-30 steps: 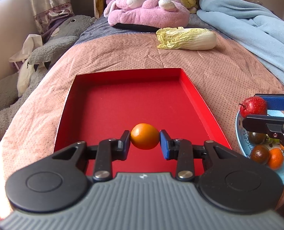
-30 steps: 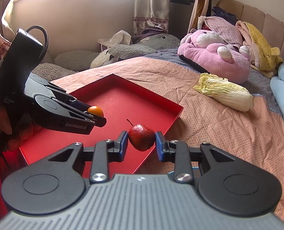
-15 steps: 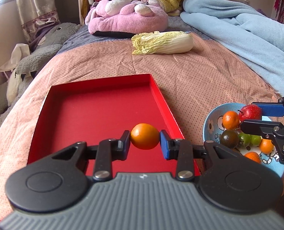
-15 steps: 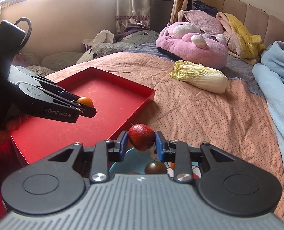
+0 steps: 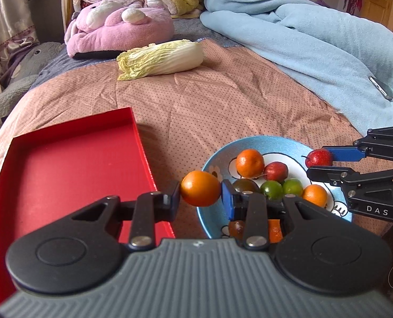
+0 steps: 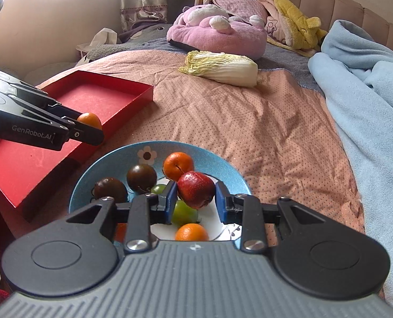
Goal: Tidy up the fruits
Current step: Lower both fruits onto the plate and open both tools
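Fruits mostly in blue bowl (image 6: 224, 163); orange (image 5: 200, 188) clamped in L gripper (image 5: 200, 194), red fruit (image 6: 195, 189) in R gripper (image 6: 195, 201), both unreleased; red tray (image 5: 63, 169) bare.

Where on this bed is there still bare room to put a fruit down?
The red tray floor is bare. Open bedspread lies between the cabbage, the blue blanket and the blue bowl. The bowl is crowded with fruit.
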